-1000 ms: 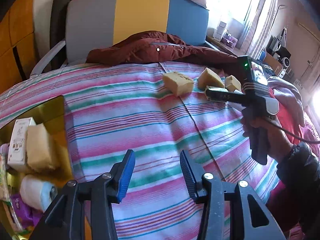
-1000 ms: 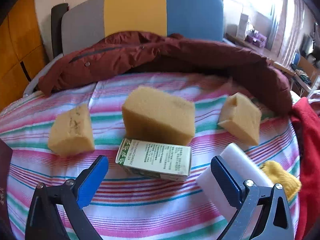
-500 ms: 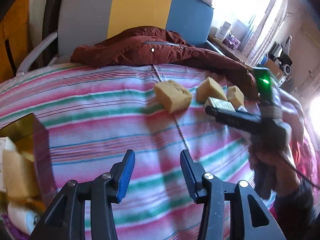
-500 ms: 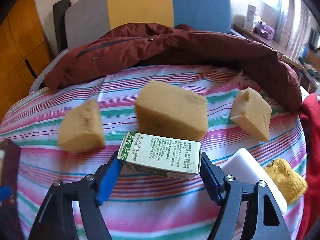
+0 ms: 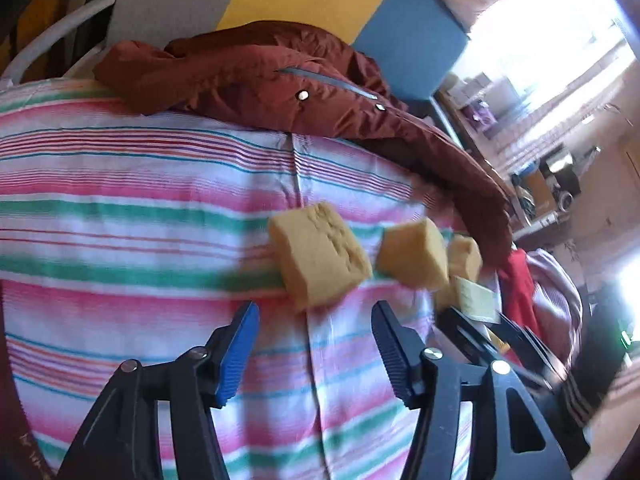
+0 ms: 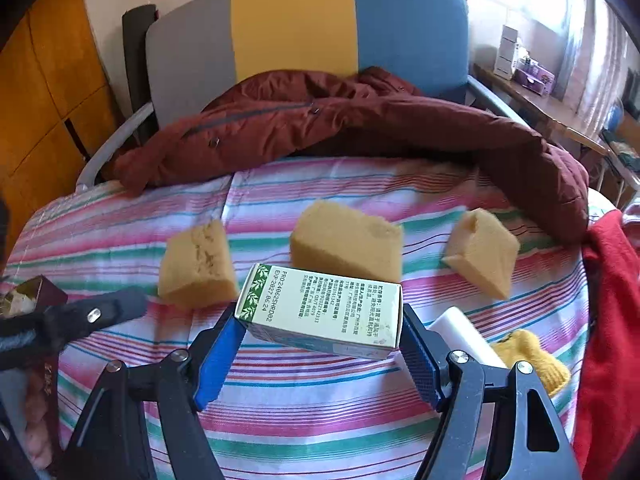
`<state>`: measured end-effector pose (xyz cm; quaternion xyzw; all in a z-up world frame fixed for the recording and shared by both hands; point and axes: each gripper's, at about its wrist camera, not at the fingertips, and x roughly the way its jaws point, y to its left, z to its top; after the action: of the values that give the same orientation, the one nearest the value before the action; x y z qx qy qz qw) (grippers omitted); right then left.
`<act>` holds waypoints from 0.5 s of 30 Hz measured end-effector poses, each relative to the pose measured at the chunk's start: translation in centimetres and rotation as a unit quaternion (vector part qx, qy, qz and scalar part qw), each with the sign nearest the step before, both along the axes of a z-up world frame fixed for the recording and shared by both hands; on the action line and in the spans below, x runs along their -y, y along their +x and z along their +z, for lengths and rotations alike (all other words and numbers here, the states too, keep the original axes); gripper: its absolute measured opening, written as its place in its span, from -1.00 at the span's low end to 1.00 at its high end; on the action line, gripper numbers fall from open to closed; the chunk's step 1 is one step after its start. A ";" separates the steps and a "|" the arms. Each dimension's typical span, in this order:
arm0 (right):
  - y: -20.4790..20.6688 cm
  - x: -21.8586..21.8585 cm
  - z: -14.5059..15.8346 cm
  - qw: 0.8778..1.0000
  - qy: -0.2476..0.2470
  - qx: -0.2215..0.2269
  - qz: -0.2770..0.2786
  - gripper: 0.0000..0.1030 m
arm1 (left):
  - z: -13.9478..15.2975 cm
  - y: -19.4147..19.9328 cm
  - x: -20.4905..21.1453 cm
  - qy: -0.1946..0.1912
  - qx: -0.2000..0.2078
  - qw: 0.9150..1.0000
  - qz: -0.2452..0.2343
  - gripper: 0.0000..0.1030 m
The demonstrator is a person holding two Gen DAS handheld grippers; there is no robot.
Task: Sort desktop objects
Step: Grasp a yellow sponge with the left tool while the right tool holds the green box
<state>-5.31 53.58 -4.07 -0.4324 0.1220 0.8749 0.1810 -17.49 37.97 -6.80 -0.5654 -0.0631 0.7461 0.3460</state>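
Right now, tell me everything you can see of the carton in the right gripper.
The carton is a small rectangular cardboard box, pale cream-green on top with dark printed text and a band of green leaf pattern at its left end. Its front side is darker teal-green. It looks closed and undented. It lies lengthwise and slightly tilted, held clear of the striped cloth, clamped at both short ends by the right gripper and its blue pads. Behind it sits the middle sponge; nothing else seems to touch it.

On the bedspread (image 6: 320,420), the box (image 6: 320,312) sits just before the middle sponge (image 6: 348,240), one sponge (image 6: 196,264) to its left, another (image 6: 480,252) right, the coat (image 6: 360,120) behind.
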 end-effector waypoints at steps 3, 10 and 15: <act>0.7 -1.2 1.3 1.000 0.001 -0.020 -0.021 0.47 | -0.5 -1.1 -1.1 0.014 0.024 1.000 0.016 0.24; 2.0 -2.9 2.6 0.998 -0.018 -0.047 -0.046 0.47 | -0.5 -2.4 -3.6 -0.006 0.017 0.999 0.041 0.48; 2.3 -3.4 3.1 0.997 -0.014 -0.057 -0.057 0.47 | -1.2 -2.7 -5.6 -0.052 0.010 0.998 0.045 0.46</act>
<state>-3.05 56.94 -0.93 -0.3764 0.1687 0.8847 0.2170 -20.17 43.53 -7.98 -0.5864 -0.0528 0.7576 0.2818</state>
